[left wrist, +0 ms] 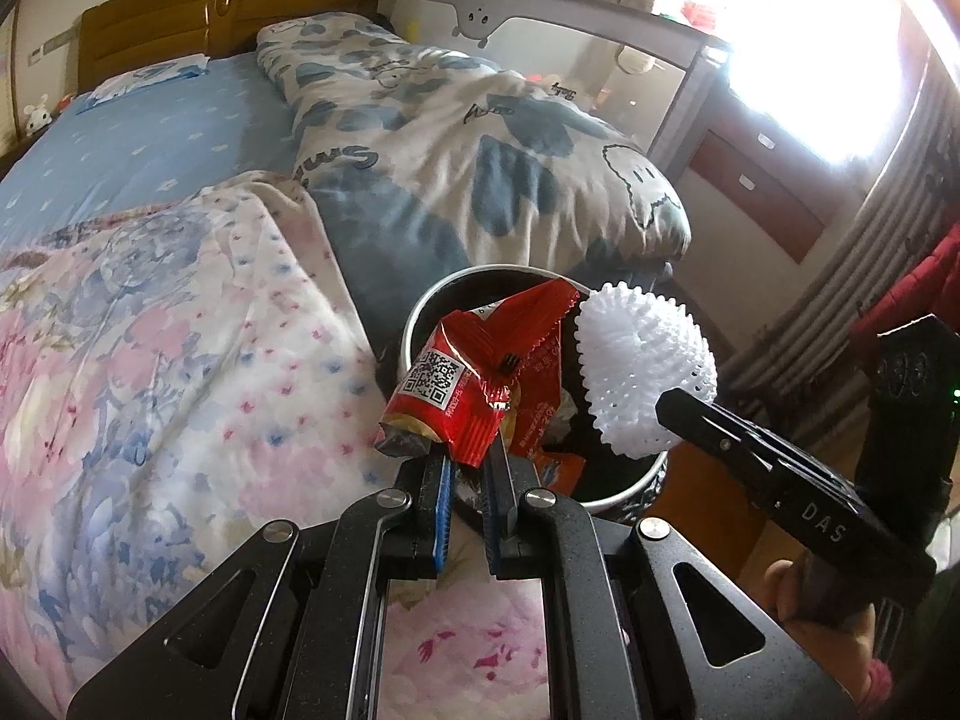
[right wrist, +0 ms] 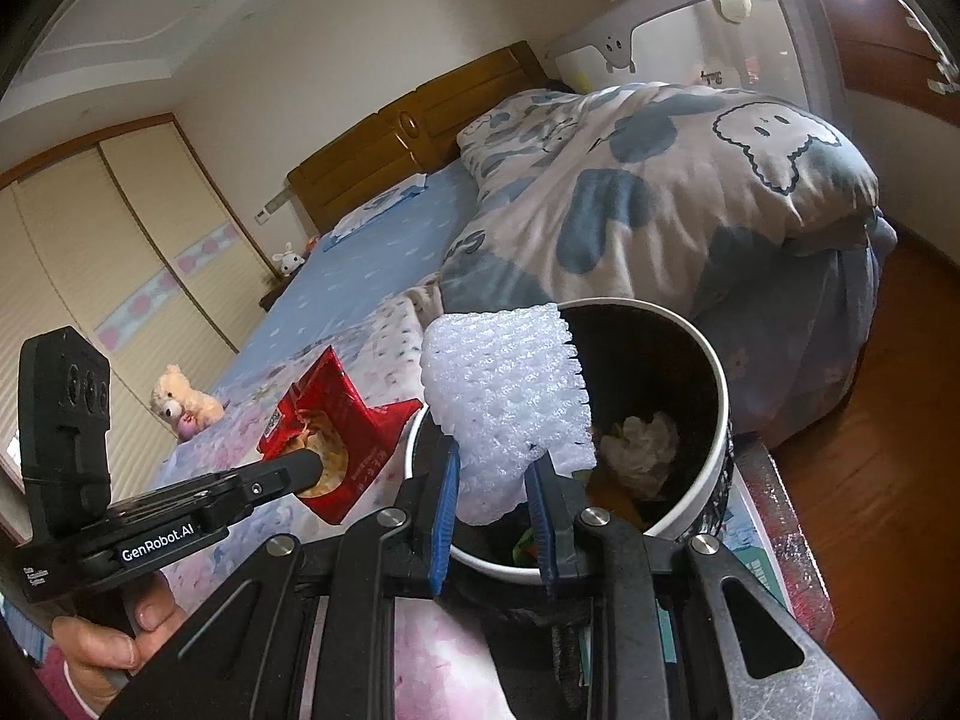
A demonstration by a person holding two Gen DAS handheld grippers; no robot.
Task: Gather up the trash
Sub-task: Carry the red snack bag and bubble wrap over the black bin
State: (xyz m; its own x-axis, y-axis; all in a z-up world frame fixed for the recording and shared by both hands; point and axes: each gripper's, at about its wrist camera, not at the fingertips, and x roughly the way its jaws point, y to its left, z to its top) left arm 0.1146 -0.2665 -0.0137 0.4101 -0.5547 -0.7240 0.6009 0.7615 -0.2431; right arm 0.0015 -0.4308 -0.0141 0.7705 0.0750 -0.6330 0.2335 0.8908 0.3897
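My left gripper [left wrist: 471, 456] is shut on a red snack wrapper [left wrist: 474, 384] with a QR code and holds it over the near rim of the white trash bin [left wrist: 414, 324]. The wrapper also shows in the right wrist view [right wrist: 336, 426]. My right gripper [right wrist: 498, 468] is shut on a white foam fruit net [right wrist: 510, 396] and holds it above the bin's [right wrist: 717, 396] left rim. The net shows beside the wrapper in the left wrist view [left wrist: 645, 360]. The bin holds crumpled tissue [right wrist: 642, 444] and other scraps.
The bin stands beside the bed. A floral quilt [left wrist: 150, 360] lies to the left and a blue-and-white bear duvet [left wrist: 480, 144] lies behind the bin. A wooden headboard [left wrist: 210, 12], a crib rail [left wrist: 540, 18], a plush toy [right wrist: 183, 402] and wood floor [right wrist: 888, 420] are around.
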